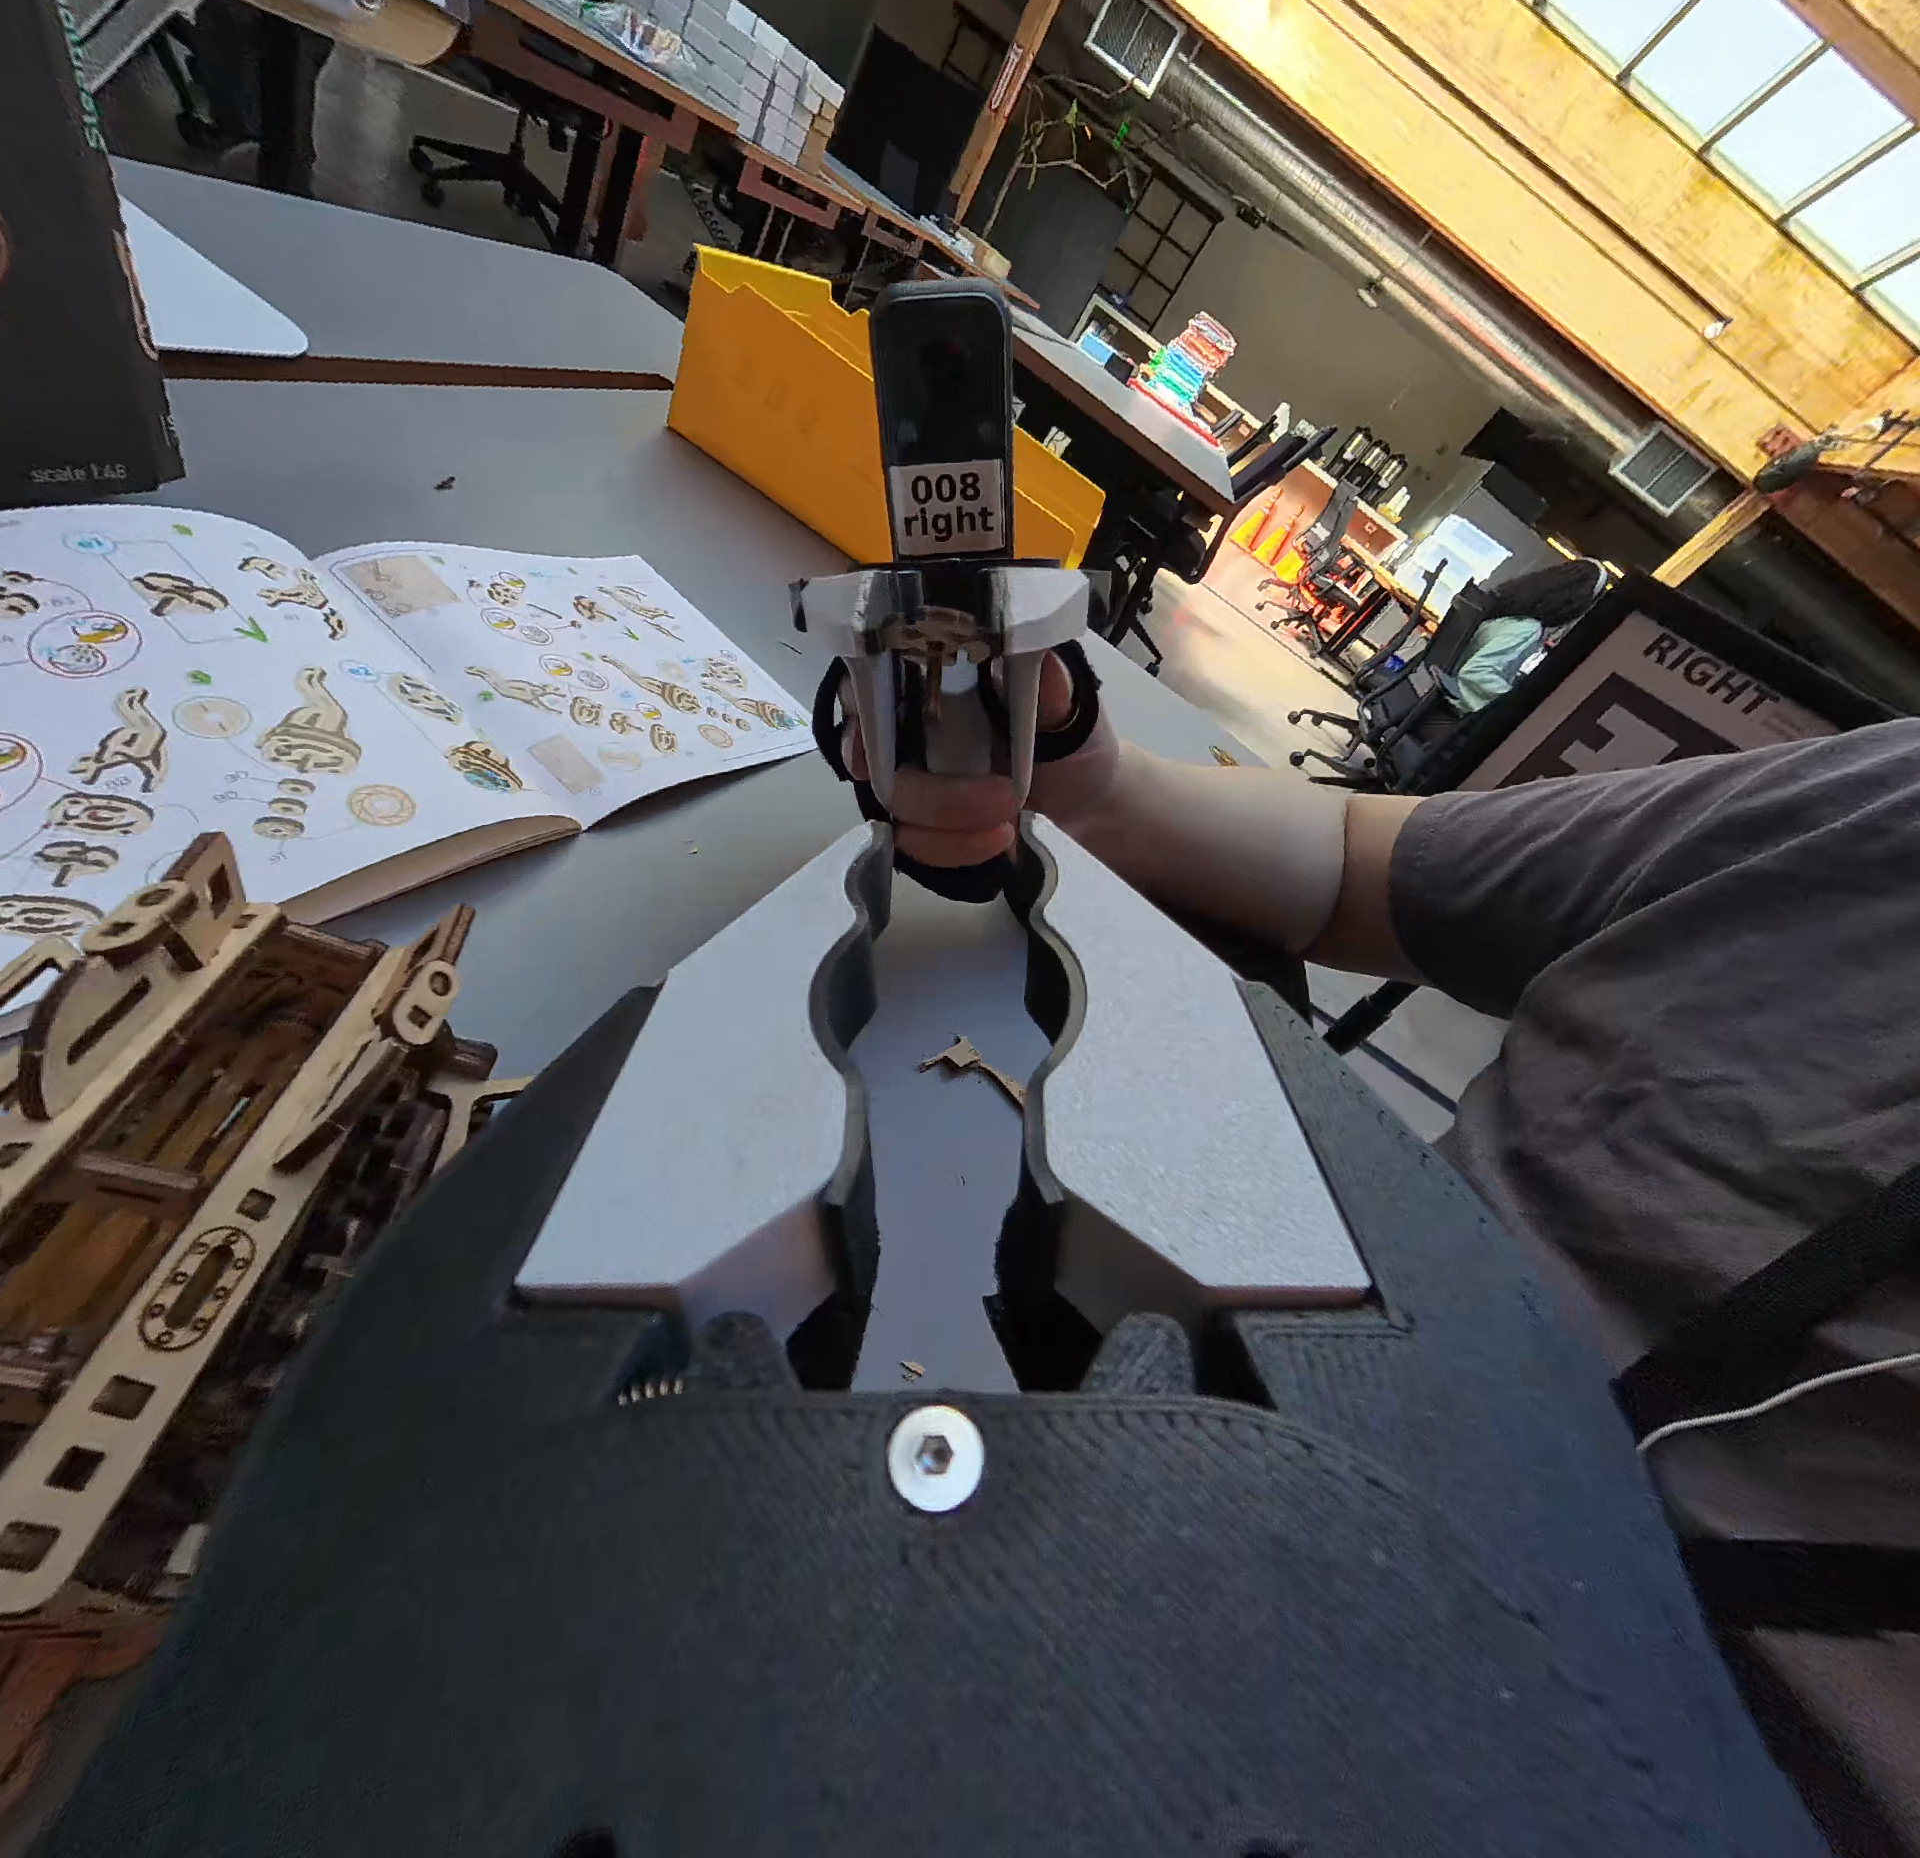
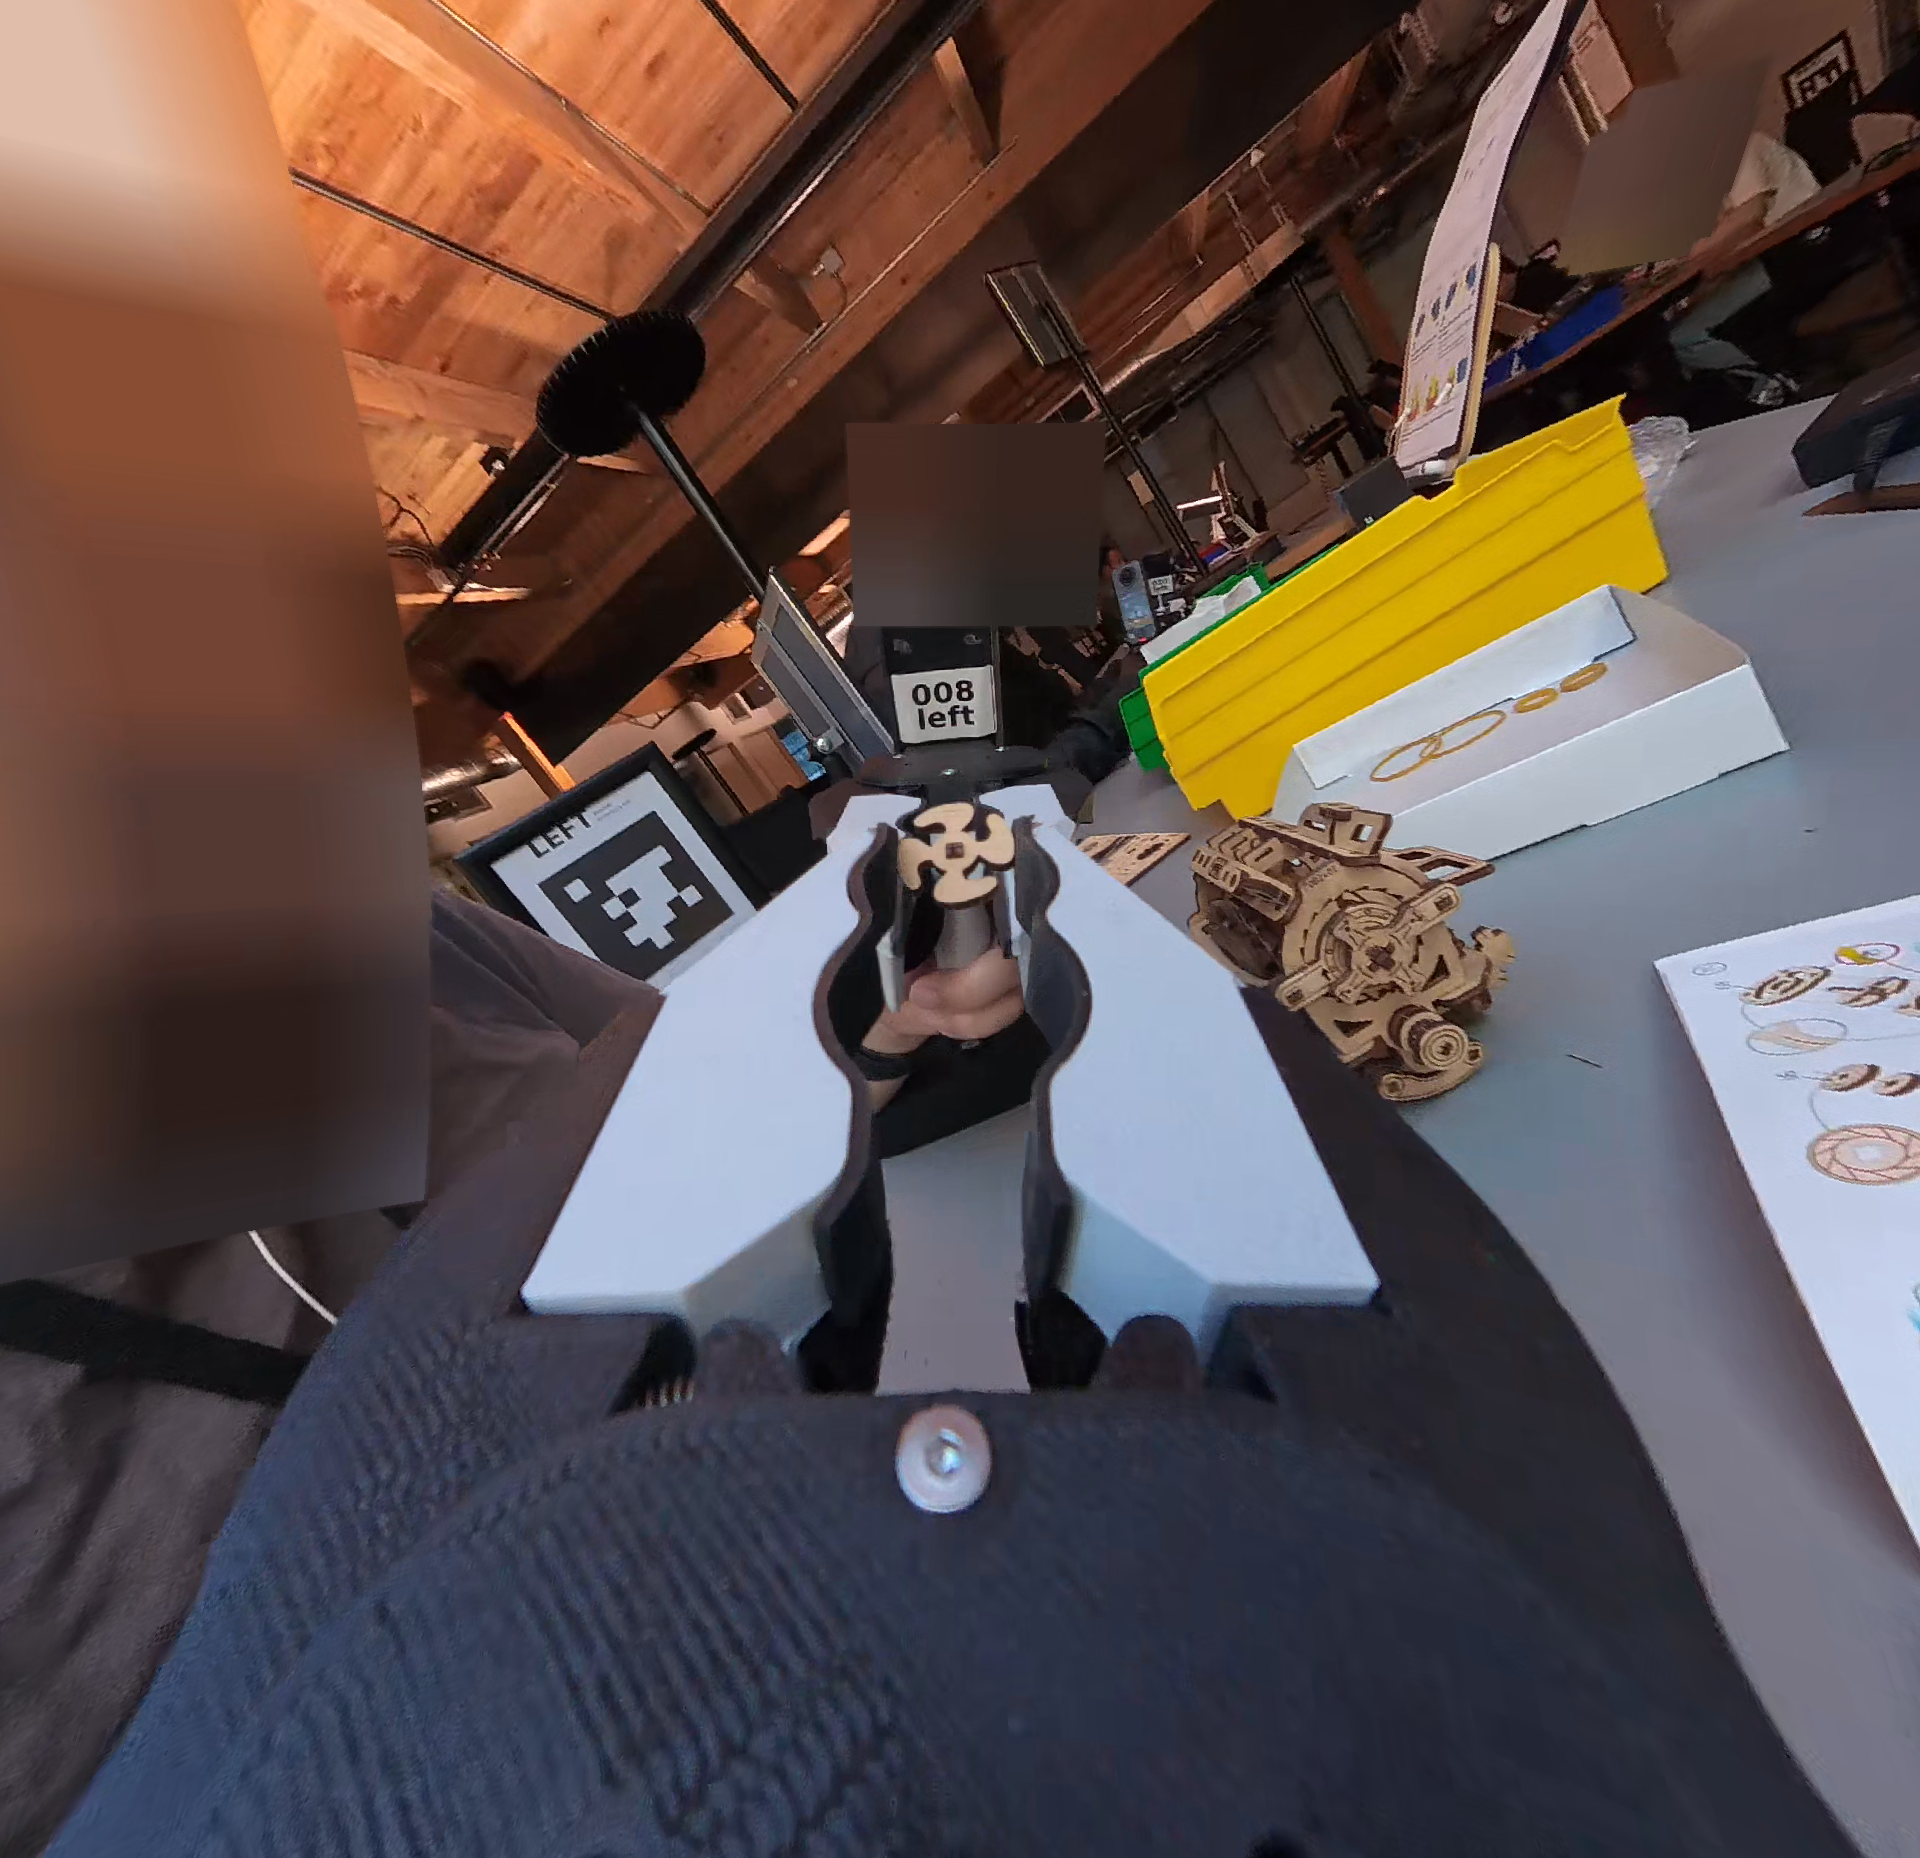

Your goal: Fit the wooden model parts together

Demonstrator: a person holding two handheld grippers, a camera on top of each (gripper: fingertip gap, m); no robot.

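Between the fingertips of the right tool [image 2: 951, 868] sits a small pale wooden rotor piece [image 2: 953, 856], a disc with four curled cut-outs and a cross-shaped centre hole. The tool is closed on its edges and holds it raised above the table [image 2: 1558, 1237]. In the left wrist view the same piece [image 1: 940, 636] shows edge-on between those fingers. The left tool [image 1: 951, 873] stands partly open and holds nothing; only a loose wood scrap [image 1: 971, 1068] lies on the table under it.

The partly built wooden model [image 2: 1351, 951] rests on the table to the right of the right tool, well apart from the held piece. The open instruction booklet [image 1: 395, 686] lies beyond it, with a yellow bin [image 2: 1403, 624] and a white tray [image 2: 1538, 707] farther back.

Recommended procedure, judged from this position:

1. Check the booklet for the seat that takes the rotor piece. The frames do not show which shaft it fits.
2. Brace the model with the left tool. Grip a thick frame member, not a thin gear.
3. Bring the piece square to the shaft and align the cross hole before pressing.
4. Press straight. Do not twist, since thin plywood may split at the cut-outs.
5. Keep the grip on the rim so the centre hole stays clear.
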